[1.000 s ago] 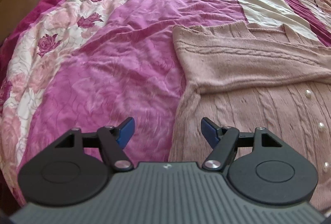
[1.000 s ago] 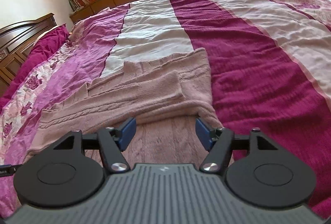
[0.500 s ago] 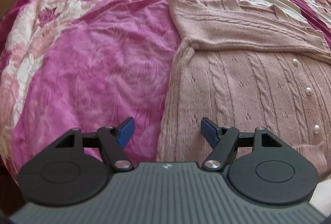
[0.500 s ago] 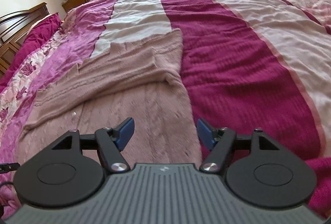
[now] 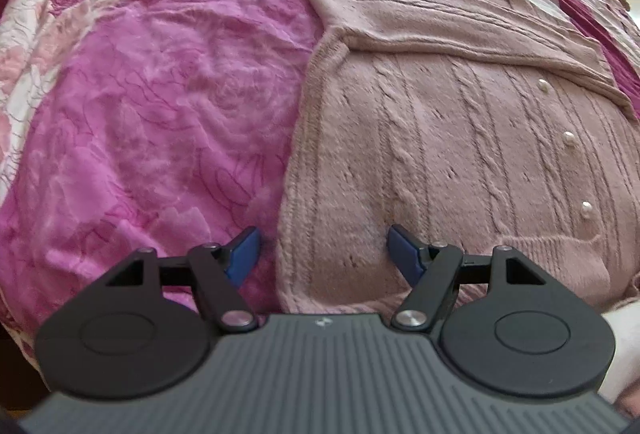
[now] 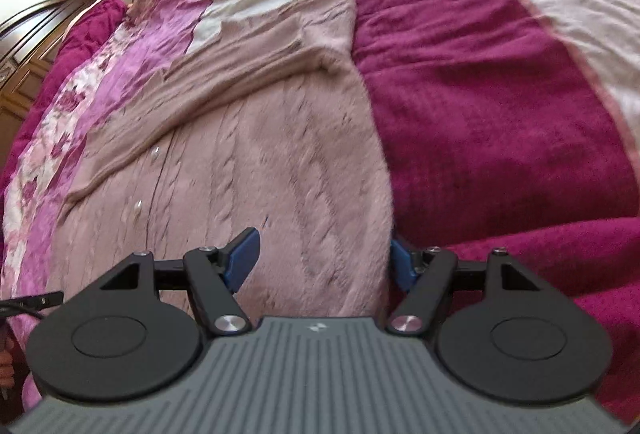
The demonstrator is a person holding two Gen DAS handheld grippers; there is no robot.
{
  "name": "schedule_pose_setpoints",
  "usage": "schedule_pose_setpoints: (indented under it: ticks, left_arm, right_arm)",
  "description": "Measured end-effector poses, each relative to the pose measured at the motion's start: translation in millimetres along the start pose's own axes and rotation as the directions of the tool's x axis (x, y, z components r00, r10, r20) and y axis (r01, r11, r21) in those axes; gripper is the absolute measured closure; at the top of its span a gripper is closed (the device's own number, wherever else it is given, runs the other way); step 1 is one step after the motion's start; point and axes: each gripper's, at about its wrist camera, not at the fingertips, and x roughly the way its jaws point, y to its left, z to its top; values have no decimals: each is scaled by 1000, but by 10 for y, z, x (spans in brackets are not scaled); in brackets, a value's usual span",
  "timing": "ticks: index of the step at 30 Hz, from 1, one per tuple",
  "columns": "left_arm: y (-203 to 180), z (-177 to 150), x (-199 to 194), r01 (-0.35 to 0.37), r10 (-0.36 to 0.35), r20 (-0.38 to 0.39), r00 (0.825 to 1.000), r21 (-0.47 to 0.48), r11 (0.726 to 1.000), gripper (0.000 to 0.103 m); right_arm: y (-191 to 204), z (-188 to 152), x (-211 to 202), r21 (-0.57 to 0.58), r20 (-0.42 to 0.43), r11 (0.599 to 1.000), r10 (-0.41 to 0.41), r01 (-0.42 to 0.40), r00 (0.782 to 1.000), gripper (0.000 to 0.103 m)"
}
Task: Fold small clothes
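Sweater (image 5: 460,161) spread flat on bedspread (image 5: 152,121), sleeves folded across top, pearl buttons (image 5: 569,138) down front. Left gripper (image 5: 322,254) over near left corner of sweater, jaws wide, nothing pinched; side edge of sweater between jaws, left pad over pink bedspread, right pad over knit. Right gripper (image 6: 324,258) over near right edge of sweater (image 6: 256,169), jaws wide, holding nothing; left pad over knit, right pad at dark red bedspread (image 6: 500,137).

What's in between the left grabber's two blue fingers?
In the left wrist view, the pink sweater's side edge lies between the open left gripper's fingers, with a strip of pink blanket beside it.
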Motion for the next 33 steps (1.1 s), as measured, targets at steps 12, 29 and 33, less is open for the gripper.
schedule_pose_setpoints:
  ticks: [12, 29, 33]
  left_arm:
    - [36, -2, 60, 35, -35, -10, 999, -22, 999, 33]
    - [-42, 35, 25, -15, 16, 15, 1000, -34, 999, 56]
    - [-42, 46, 1, -28, 29, 22, 999, -41, 999, 67]
  right_arm:
    - [23, -17, 67, -64, -63, 993, 96, -101, 993, 36]
    - [-134, -35, 123, -38, -52, 985, 164, -166, 985, 42]
    - [-122, -60, 118, -38, -35, 986, 162, -163, 986, 42]
